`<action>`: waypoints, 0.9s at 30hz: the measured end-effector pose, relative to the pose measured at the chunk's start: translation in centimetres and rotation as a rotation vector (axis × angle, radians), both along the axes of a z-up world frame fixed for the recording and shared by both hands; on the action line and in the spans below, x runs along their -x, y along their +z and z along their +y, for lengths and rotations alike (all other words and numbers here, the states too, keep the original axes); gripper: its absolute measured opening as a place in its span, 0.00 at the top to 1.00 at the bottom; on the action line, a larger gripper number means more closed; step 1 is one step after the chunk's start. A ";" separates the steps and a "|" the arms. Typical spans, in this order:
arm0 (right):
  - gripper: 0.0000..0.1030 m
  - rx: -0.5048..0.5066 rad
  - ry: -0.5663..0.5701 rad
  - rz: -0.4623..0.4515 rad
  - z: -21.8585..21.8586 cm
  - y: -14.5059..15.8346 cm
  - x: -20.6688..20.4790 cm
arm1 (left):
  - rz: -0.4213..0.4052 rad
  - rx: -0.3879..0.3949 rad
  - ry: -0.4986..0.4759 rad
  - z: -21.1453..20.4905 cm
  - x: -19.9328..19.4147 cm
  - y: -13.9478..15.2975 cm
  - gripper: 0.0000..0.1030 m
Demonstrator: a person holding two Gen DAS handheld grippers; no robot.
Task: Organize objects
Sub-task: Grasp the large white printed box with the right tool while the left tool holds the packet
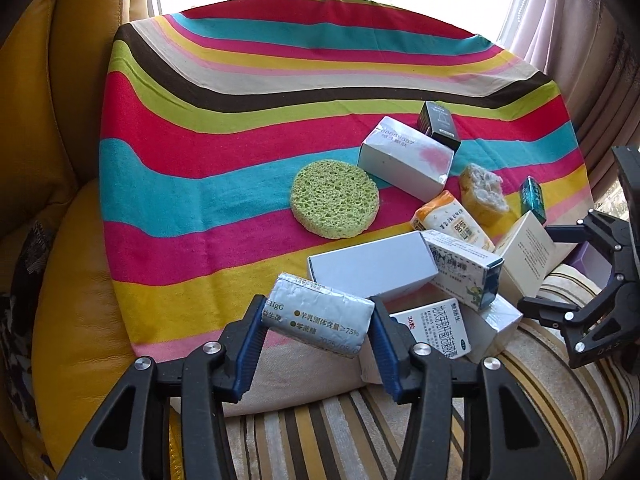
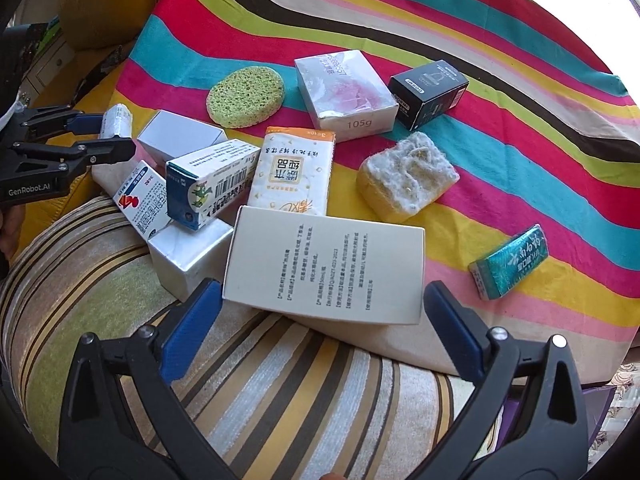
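The left hand-held gripper is clamped on a silver packet at the striped cloth's near edge, with bare cloth beyond the green sponge. The right hand-held gripper stands apart around a white box, seemingly not touching; crowded boxes lie left.

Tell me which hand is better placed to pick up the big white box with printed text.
Right. The right gripper is open, its fingers flanking the white box. The left gripper is shut on the silver packet.
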State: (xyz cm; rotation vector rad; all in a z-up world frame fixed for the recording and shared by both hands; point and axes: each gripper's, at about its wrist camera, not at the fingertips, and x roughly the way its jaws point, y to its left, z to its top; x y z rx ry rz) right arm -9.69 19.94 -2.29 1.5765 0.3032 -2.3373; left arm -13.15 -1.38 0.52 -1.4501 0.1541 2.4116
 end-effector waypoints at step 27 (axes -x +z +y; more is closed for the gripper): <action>0.03 0.033 -0.202 0.170 5.0 2.6 -1.7 | 0.050 -0.101 -0.056 10.7 -2.2 3.0 0.51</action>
